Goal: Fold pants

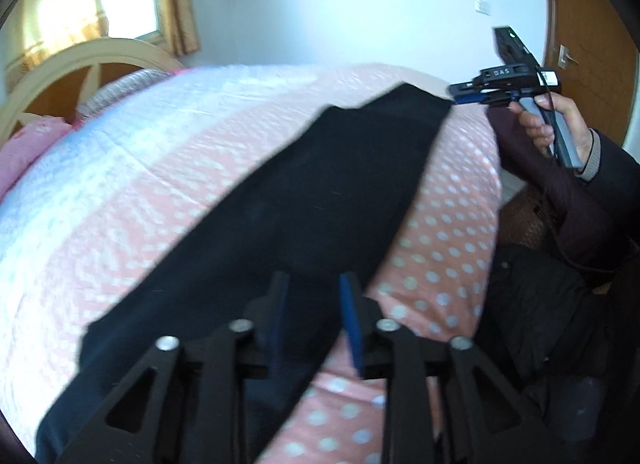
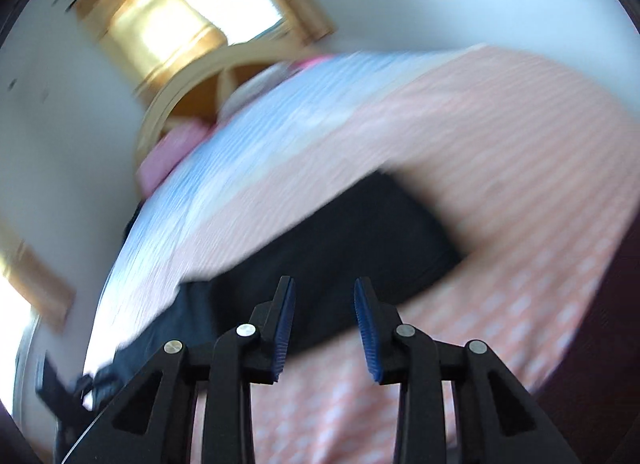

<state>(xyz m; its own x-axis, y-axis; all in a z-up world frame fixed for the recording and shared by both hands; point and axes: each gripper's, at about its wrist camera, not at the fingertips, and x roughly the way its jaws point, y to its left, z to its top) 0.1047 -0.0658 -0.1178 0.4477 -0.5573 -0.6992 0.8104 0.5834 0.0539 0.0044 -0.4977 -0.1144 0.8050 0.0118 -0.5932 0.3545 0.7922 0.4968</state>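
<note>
Black pants (image 1: 320,192) lie as one long folded strip running diagonally across the bed. My left gripper (image 1: 314,286) hovers over the near end of the strip, its blue pads apart and nothing pinched between them. A hand (image 1: 560,132) holds the right gripper (image 1: 456,94) just off the far end of the pants, by the bed's right edge. The right wrist view is blurred: there the right gripper (image 2: 325,292) stands open above the pants (image 2: 340,232), with no cloth between the fingers.
The bed carries a pink dotted quilt (image 1: 440,224) with a pale blue and white band (image 1: 120,136). A pink pillow (image 1: 28,144) and a wooden headboard (image 1: 80,60) are at the far left. A person's dark sleeve (image 1: 580,204) fills the right, with a door (image 1: 592,44) behind.
</note>
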